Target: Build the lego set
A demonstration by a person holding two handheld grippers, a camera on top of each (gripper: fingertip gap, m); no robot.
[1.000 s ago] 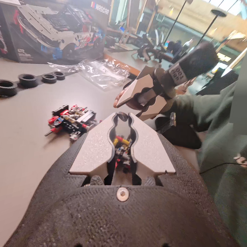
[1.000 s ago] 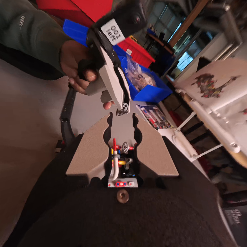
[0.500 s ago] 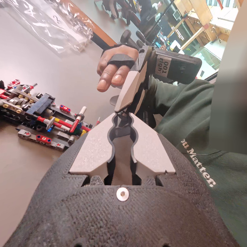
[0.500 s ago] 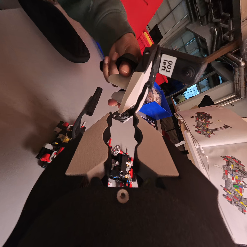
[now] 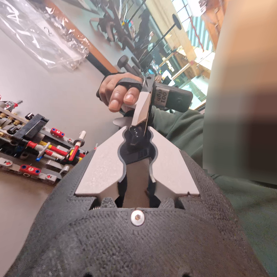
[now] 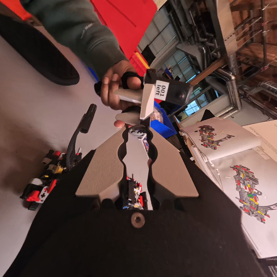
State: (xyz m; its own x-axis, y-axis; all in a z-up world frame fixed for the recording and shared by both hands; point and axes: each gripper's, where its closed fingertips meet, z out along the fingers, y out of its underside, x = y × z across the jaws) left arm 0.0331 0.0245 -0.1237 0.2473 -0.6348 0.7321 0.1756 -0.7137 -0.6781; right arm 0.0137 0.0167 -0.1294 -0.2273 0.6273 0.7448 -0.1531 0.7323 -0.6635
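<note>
The grey toothed disc (image 6: pixel 137 131) sits off the desk (image 5: pixel 45 97), at the fingertips of the right hand-held gripper (image 6: pixel 137 130), which is clamped across its rim. The left hand-held gripper (image 5: pixel 137 129) meets it tip to tip from the far side. Its fingers stand apart around the same spot, and no pressing contact can be made out there.

Handling, as a judgement: the disc is thin, hard plastic with a notched edge. Pads should bear squarely on opposite edges, since an off-centre squeeze would let it pivot.

Below and to the left of both tips lies a brick-built assembly (image 5: pixel 37 146) of rigid beams, red axles and pins. A crinkled clear bag (image 5: pixel 37 34) lies beyond it. An open picture booklet (image 6: pixel 224 142) of matt paper lies to the right.
</note>
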